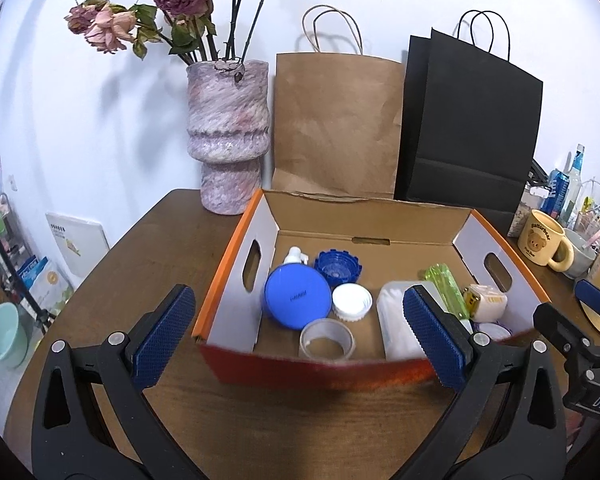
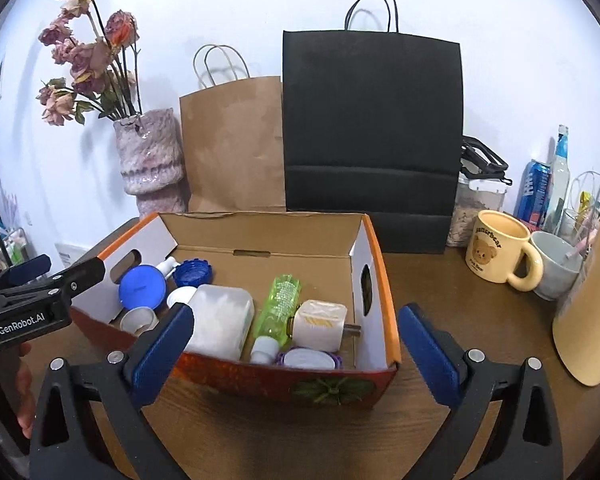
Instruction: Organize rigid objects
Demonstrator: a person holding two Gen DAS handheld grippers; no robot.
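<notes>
An open cardboard box with orange outer walls (image 2: pixel 384 280) sits on the dark wooden table (image 2: pixel 440 280) and holds every sorted item. Against its left wall lie a round blue plastic lid (image 1: pixel 298 296), a blue toothed bottle cap (image 1: pixel 337 267), a white ribbed cap (image 1: pixel 352 302) and a clear roll of tape (image 1: pixel 327 338); a small white pump bottle (image 1: pixel 295 256) sits behind the blue lid. Towards the box's right wall lie a translucent white rectangular container (image 2: pixel 220 320), a green transparent bottle (image 2: pixel 280 304) and a white cube-shaped plug adapter (image 2: pixel 319 325), with a purple-rimmed lid (image 2: pixel 308 359) at the front wall. The left gripper (image 1: pixel 300 336) hovers before the box's front wall, its jaws spread wide and holding nothing. The right gripper (image 2: pixel 296 352) likewise stands fully apart and empty, before the box's right front corner. Behind the box stand a brown paper bag (image 1: pixel 336 128) and a black paper bag (image 2: pixel 370 136).
</notes>
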